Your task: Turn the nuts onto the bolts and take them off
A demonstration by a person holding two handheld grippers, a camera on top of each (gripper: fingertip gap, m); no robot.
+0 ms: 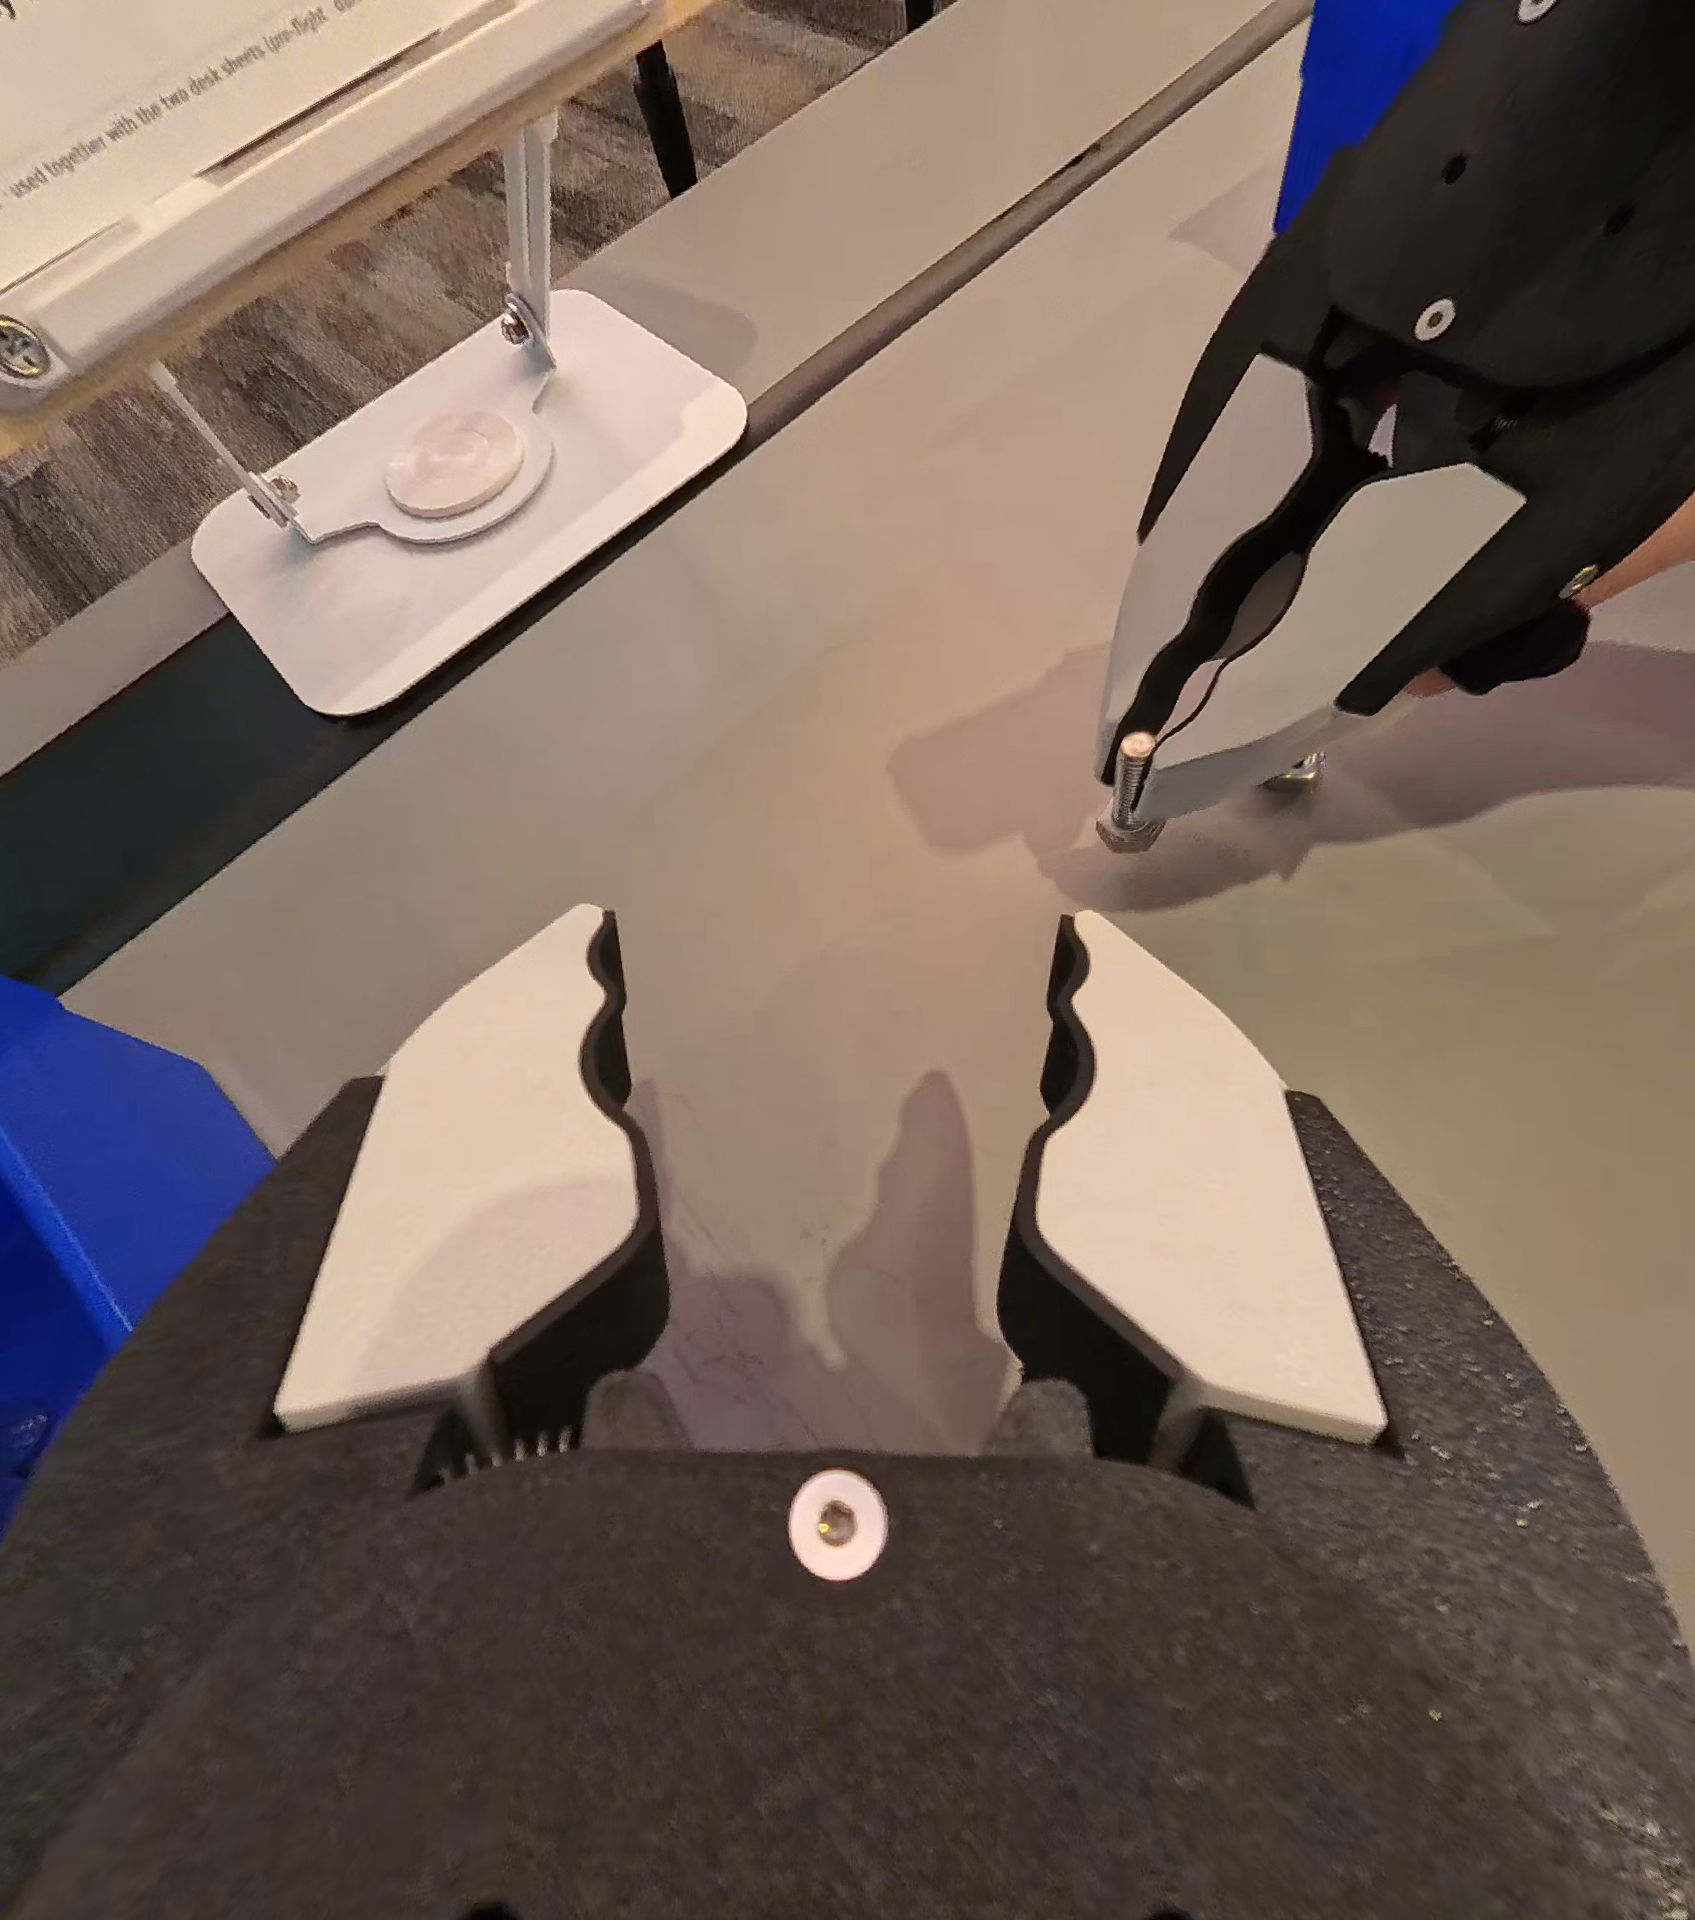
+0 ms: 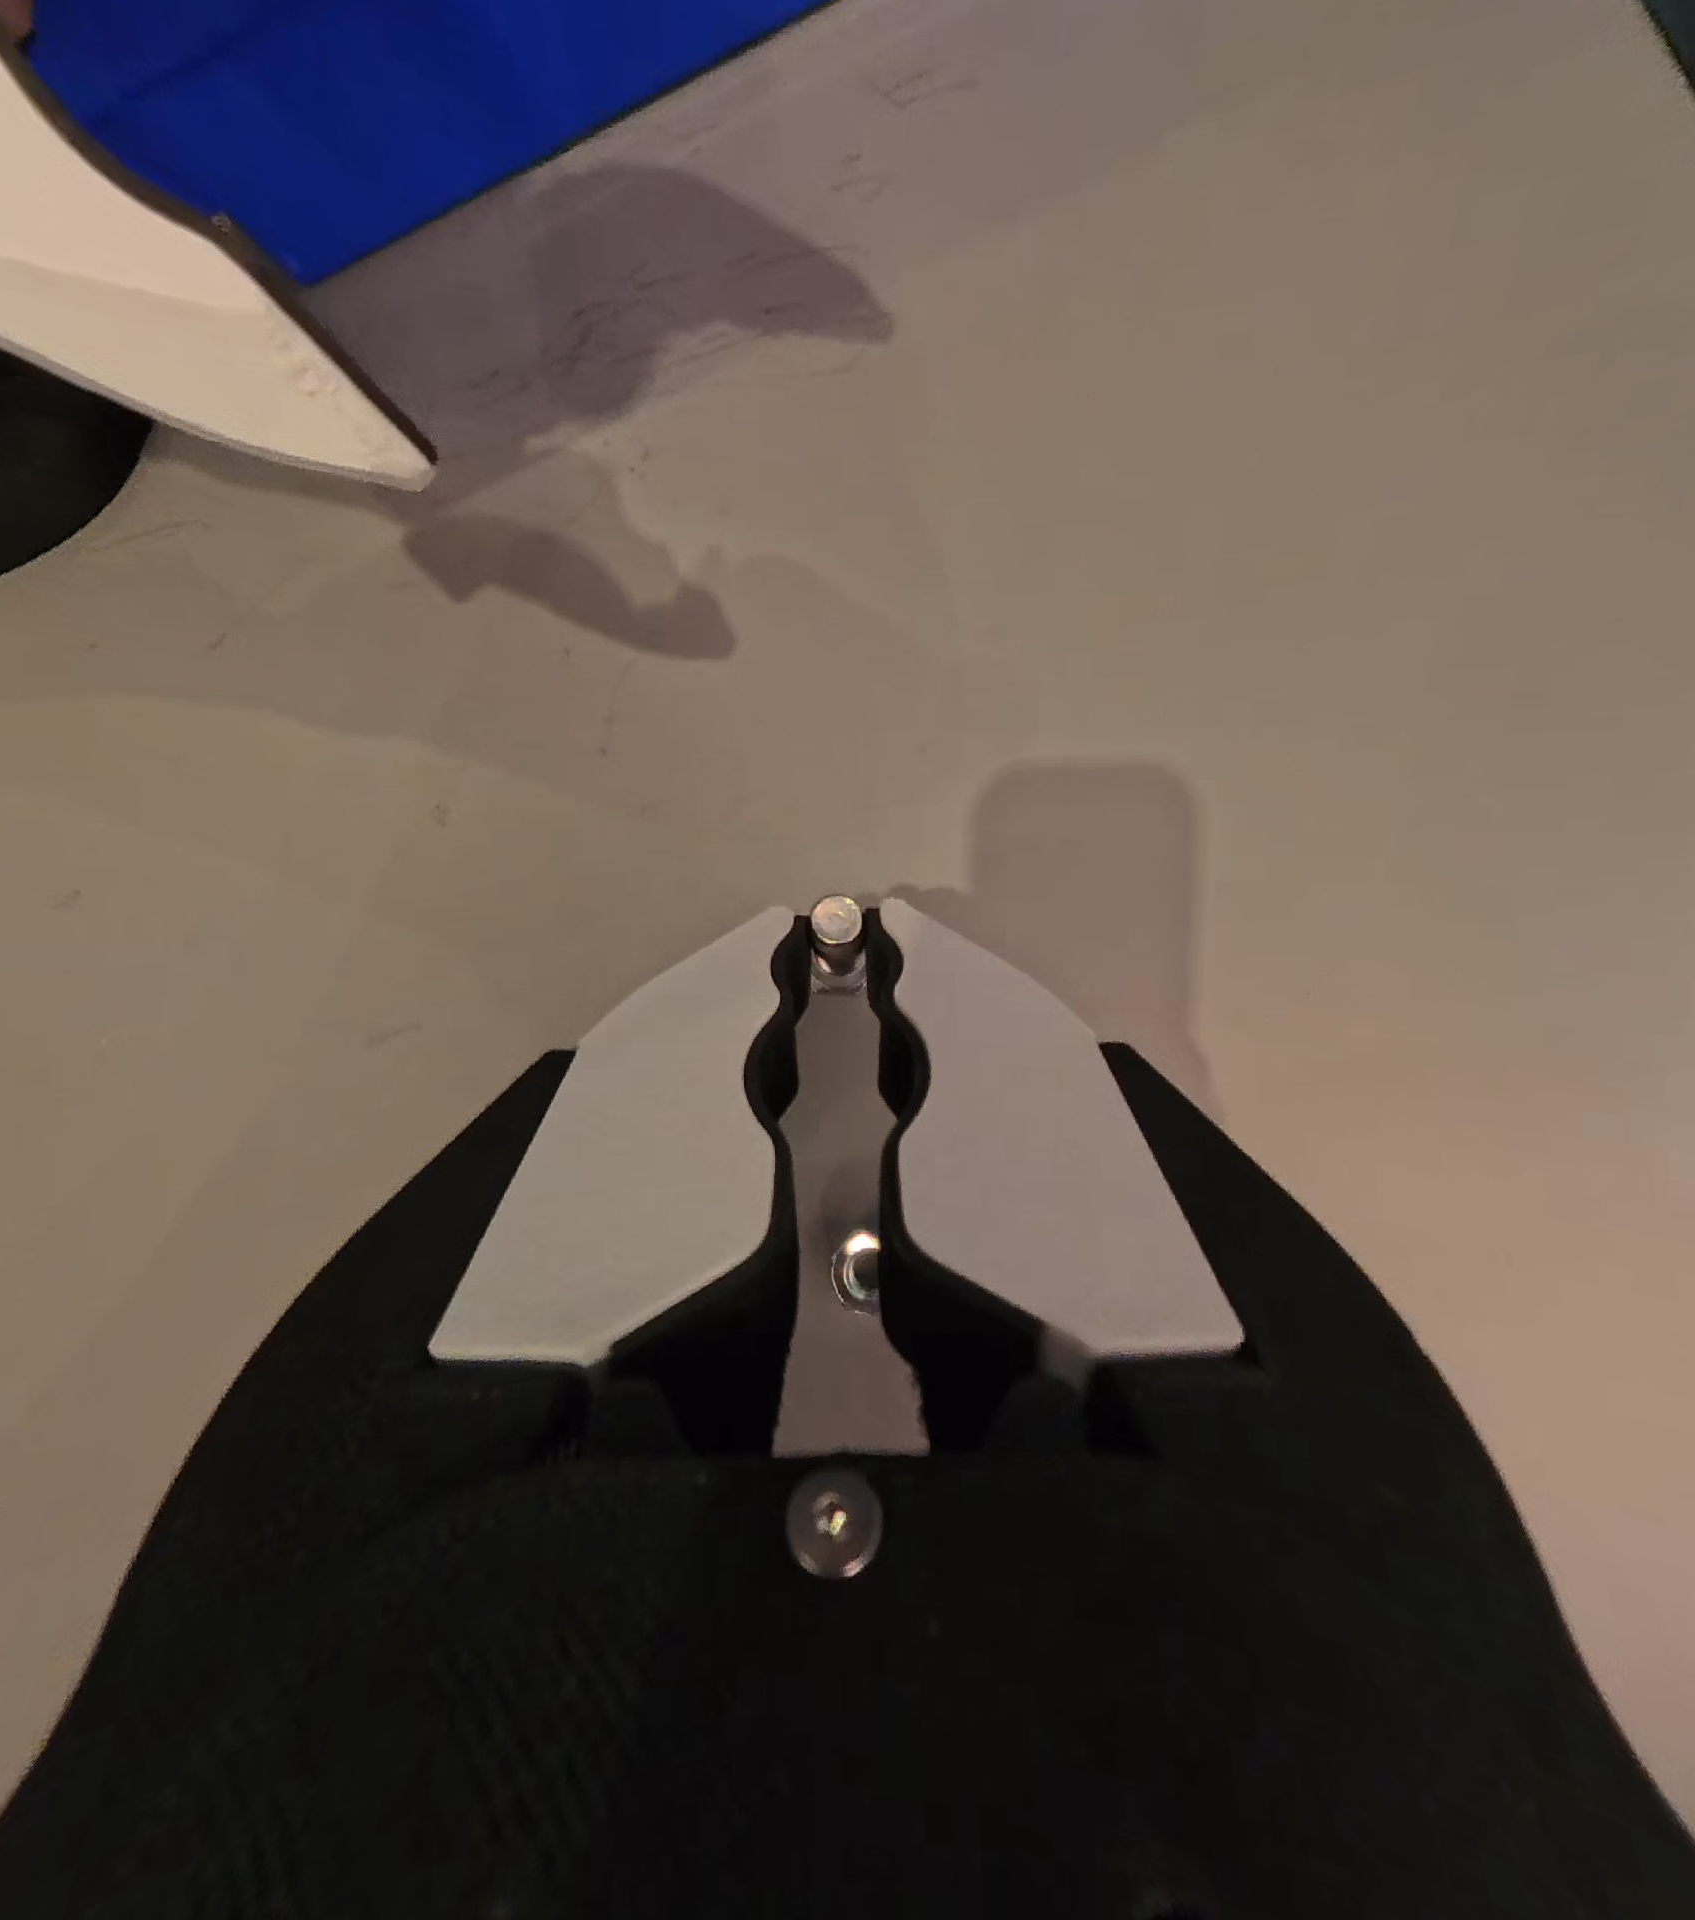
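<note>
Item: 1 steel bolt (image 2: 837, 932), likely small, rigid, slippery; standing head-down on table (image 1: 1342, 1091). Right gripper (image 2: 839, 920) is clamping its threaded shank near the tip. Left gripper (image 1: 838, 925) is hanging wide apart, holding nothing.

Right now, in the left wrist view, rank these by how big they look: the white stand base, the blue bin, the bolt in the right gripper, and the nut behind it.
1. blue bin, though nearness to the camera inflates it
2. white stand base
3. bolt
4. nut, mostly hidden, so unsure
</note>
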